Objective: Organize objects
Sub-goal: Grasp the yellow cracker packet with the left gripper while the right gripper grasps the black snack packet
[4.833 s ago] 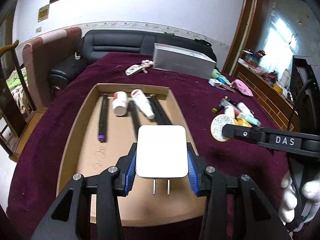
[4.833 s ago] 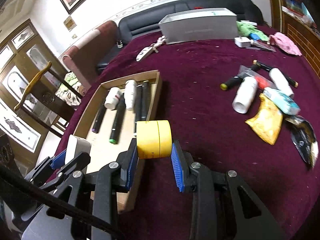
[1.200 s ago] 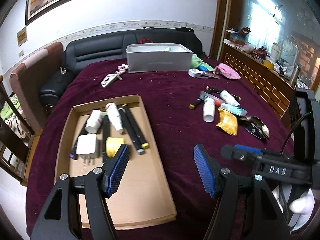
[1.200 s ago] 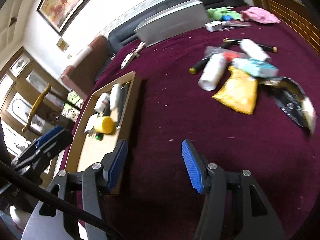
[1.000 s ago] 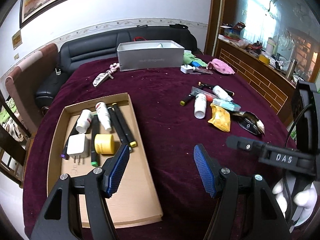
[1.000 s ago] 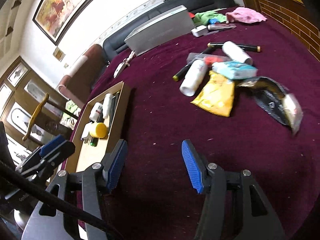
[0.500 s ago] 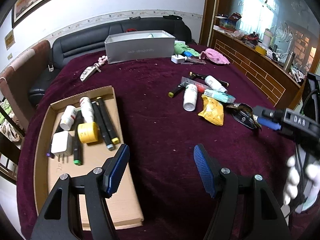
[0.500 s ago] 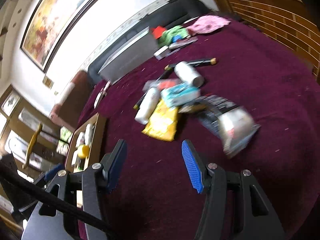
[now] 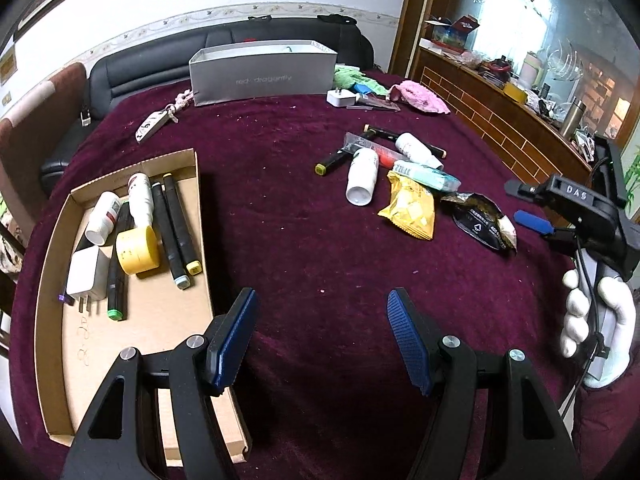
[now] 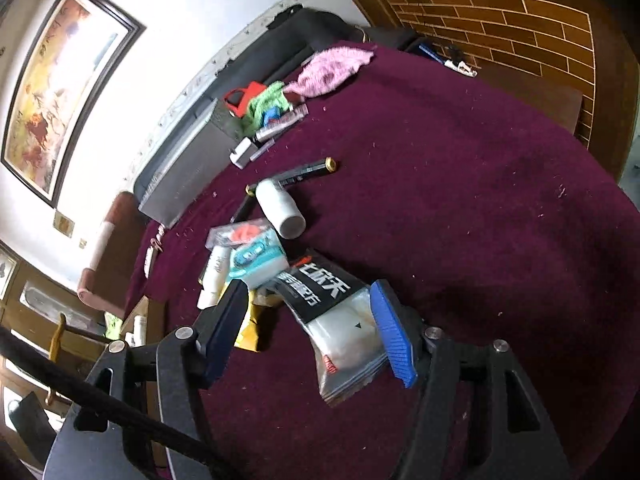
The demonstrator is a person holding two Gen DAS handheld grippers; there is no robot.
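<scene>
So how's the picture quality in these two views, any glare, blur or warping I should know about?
Left wrist view: sharp, strong fisheye bending at the edges, the window at upper right blown out. Right wrist view: tilted, slightly soft, the painting washed out by glare, the black and clear packet between the open right gripper fingers still readable.

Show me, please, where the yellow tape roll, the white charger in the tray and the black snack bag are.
Tape roll [image 9: 136, 250], left wrist view, on its curved yellow side.
Charger [image 9: 83, 276], left wrist view, on its flat white top face.
Snack bag [image 10: 320, 292], right wrist view, on its black printed panel.
</scene>
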